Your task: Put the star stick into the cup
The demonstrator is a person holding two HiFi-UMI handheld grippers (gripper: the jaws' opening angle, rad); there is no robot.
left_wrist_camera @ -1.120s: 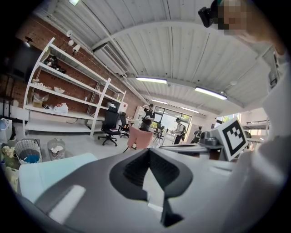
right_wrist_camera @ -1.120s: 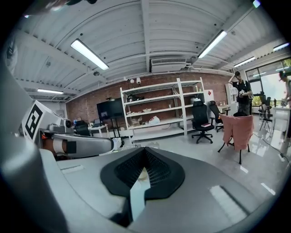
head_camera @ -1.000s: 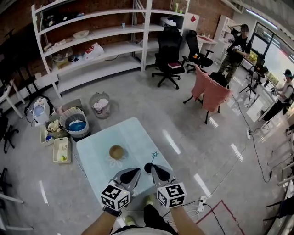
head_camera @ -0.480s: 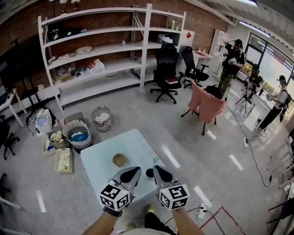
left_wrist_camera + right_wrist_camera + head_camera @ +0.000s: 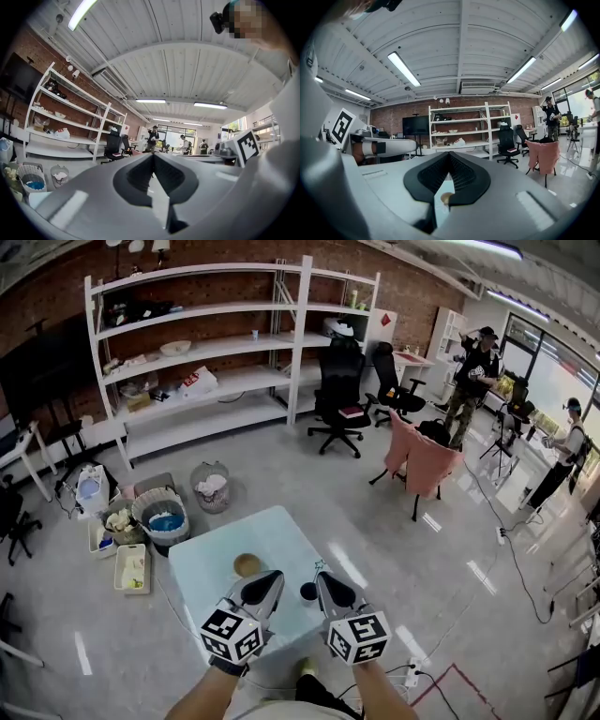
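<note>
A small light-blue table (image 5: pixel 216 563) stands just ahead of me. On it sits a brown cup (image 5: pixel 247 564), which also shows through the right gripper's jaw gap as a brown cup (image 5: pixel 446 198). Near the table's right edge is a small dark holder (image 5: pixel 308 592) with the thin star stick (image 5: pixel 319 567) rising from it. My left gripper (image 5: pixel 272 576) hovers over the table's near edge, close to the brown cup, jaws shut and empty. My right gripper (image 5: pixel 323 577) hangs just right of the dark holder, also shut with nothing held. In both gripper views the jaw tips meet: left gripper (image 5: pixel 153 155), right gripper (image 5: pixel 450 153).
Baskets and bins (image 5: pixel 160 517) crowd the floor left of the table, and a wire bin (image 5: pixel 212 487) stands behind it. White shelves (image 5: pixel 216 352), black office chairs (image 5: pixel 341 381) and a pink-draped chair (image 5: pixel 422 457) stand further off. People are at the far right. A power strip (image 5: pixel 414 672) lies on the floor.
The head view has tilted up a little, so the table and cup sit lower in the picture. Both grippers stay shut over the table's near edge, raised slightly.
</note>
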